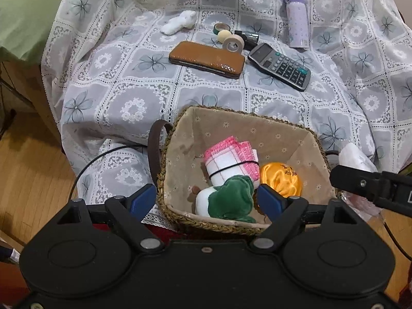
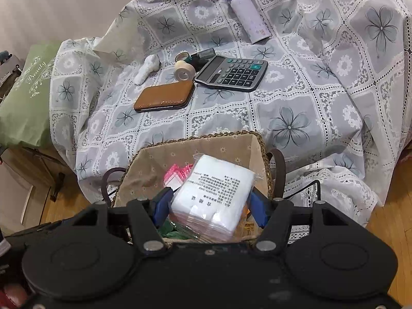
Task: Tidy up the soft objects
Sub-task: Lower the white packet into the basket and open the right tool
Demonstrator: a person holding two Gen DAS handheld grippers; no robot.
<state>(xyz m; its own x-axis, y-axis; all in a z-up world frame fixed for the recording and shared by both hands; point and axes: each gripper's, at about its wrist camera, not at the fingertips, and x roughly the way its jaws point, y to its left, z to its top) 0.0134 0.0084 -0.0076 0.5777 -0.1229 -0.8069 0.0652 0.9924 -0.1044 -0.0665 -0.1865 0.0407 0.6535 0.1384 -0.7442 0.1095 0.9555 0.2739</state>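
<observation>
A lace cloth (image 1: 128, 82) is covering the table and hanging over its near edge. At that edge one woven basket (image 1: 180, 170) with a fabric lining is sitting; two dark handles are showing in the right wrist view. Inside it three soft things are lying close together: a pink-edged white towel roll (image 1: 229, 159) bound by a black band, an orange satin pouch (image 1: 282, 180) to its right, and a green-and-white plush (image 1: 226, 200) at the near wall.

The left gripper (image 1: 206, 200) is hanging over the basket's near rim with its blue pads standing wide and pressing nothing; the plush is lying between and below them. The right gripper (image 2: 209, 206) is clamping a clear packet (image 2: 213, 195) of white sheets, printed side up, above the basket.

Farther back on the cloth the following are lying: one purple bottle (image 1: 297, 20), one calculator (image 1: 280, 65), one brown case (image 1: 206, 59), one white plush (image 1: 179, 22), two tape rolls (image 1: 233, 42), one black object (image 1: 248, 38) and one small ball (image 1: 224, 35). A green cushion (image 2: 28, 95) is lying left of the table.
</observation>
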